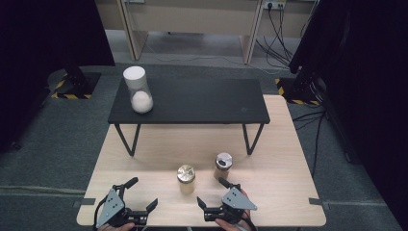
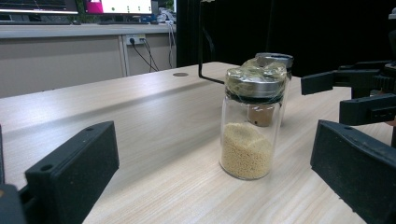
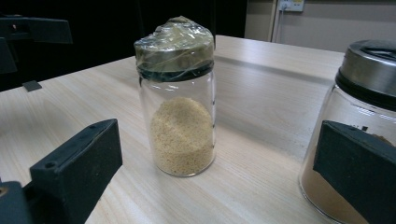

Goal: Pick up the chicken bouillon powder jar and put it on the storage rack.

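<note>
A person sits at a light wood table point(image 1: 144, 159) and holds 2 grippers near its front edge. The left gripper point(image 1: 139, 198) has its jaws wide apart and holds nothing. The right gripper point(image 1: 211, 192) is also wide open and holds nothing. Between them, a little farther in, stands a small glass jar point(image 1: 186, 179) with a gold lid, upright on the table. Just beside it, to the right and a bit farther back, stands a second jar point(image 1: 223, 166) with a silver lid. From up high you see only the lids and a bit of glass. The left gripper view is low and close, so you can see yellow grains point(image 2: 246, 150) filling the bottom part of the gold-lid jar, and clear wrap crumpled over its lid point(image 2: 256, 77). The second jar peeks out from behind it there. The right gripper view shows the brown stuff point(image 3: 327, 193) in the silver-lid jar, right beside 1 black jaw. Only the high view shows the small black table point(image 1: 192, 103) standing on the back of the wood table, with a tall white jar point(image 1: 138, 89) on its left end.
</note>
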Demonstrator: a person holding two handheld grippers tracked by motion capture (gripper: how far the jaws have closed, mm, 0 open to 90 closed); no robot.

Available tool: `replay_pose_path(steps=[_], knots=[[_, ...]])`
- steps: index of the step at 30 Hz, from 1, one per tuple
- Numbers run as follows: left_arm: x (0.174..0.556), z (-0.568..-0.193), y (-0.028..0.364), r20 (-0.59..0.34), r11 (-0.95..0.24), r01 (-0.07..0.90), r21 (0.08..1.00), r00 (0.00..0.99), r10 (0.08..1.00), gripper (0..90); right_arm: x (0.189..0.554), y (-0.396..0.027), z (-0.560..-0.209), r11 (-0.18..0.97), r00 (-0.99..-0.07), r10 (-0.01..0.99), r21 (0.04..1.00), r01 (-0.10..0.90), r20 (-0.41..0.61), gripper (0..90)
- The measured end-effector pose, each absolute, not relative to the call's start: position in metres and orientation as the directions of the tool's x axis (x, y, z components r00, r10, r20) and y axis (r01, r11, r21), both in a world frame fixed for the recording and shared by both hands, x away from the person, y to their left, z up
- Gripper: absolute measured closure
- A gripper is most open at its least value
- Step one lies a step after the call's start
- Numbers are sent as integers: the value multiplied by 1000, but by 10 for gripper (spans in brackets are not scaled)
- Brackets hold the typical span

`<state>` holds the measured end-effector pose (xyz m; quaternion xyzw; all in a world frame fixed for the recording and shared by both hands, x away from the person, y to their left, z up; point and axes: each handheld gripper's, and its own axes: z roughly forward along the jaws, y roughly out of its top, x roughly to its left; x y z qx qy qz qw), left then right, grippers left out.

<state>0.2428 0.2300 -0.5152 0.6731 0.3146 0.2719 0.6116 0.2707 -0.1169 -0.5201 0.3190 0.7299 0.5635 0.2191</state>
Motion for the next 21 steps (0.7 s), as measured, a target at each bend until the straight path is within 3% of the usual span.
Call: replay_pose_path(steps=[21], knots=[[243,-516,229,-20,-54,93,994,658,753,3,273,-104,-520,172,-719,694,964,205,29,13]])
